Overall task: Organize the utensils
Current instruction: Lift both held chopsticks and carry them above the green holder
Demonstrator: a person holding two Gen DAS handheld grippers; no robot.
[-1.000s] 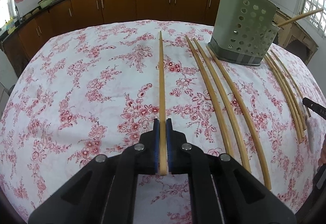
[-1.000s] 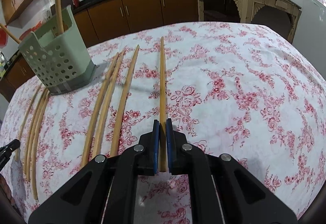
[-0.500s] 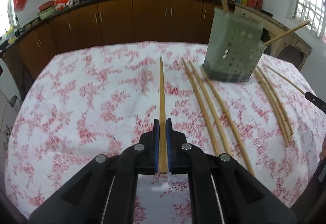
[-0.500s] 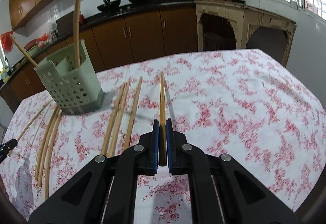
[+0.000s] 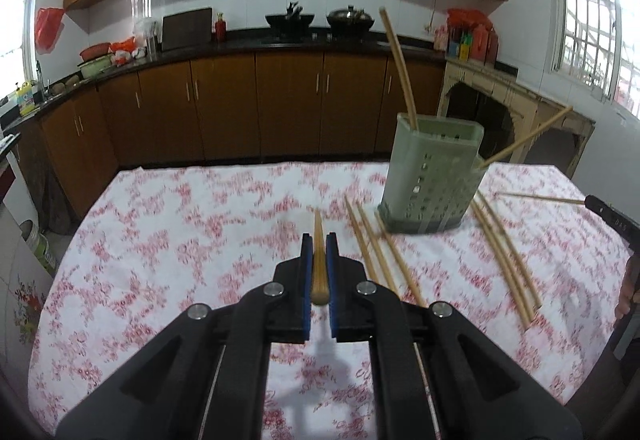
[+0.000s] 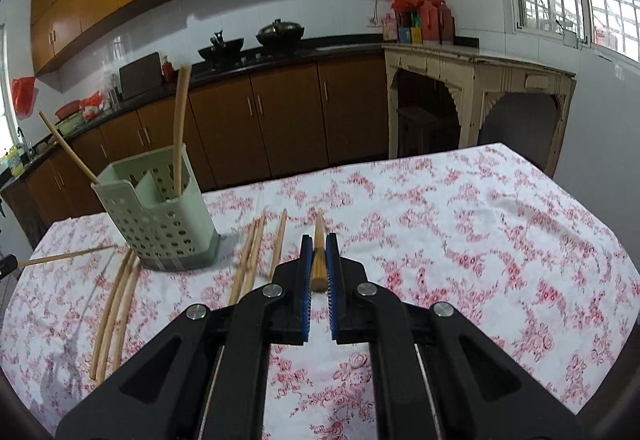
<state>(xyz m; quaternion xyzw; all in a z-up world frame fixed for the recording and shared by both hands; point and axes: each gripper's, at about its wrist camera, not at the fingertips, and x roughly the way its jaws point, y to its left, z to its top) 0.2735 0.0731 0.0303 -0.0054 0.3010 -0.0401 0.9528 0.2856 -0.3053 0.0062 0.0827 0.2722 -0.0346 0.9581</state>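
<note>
My left gripper (image 5: 319, 246) is shut on a wooden chopstick (image 5: 318, 260) and holds it in the air above the floral tablecloth (image 5: 180, 240). My right gripper (image 6: 319, 246) is shut on another wooden chopstick (image 6: 319, 256), also lifted off the cloth. A pale green perforated utensil holder (image 5: 432, 180) stands on the table with two chopsticks in it; it also shows in the right wrist view (image 6: 160, 216). Loose chopsticks lie on both sides of the holder (image 5: 380, 252) (image 5: 504, 256) (image 6: 256, 252) (image 6: 116, 300).
The other gripper's tip with its chopstick shows at the right edge in the left wrist view (image 5: 608, 216) and at the left edge in the right wrist view (image 6: 8, 264). Brown kitchen cabinets (image 5: 280, 100) and a cream side table (image 6: 480, 88) stand beyond the table.
Both grippers have lifted their chopsticks off the tablecloth and risen, tilting up so the kitchen wall comes into view. The holder and loose chopsticks have not moved.
</note>
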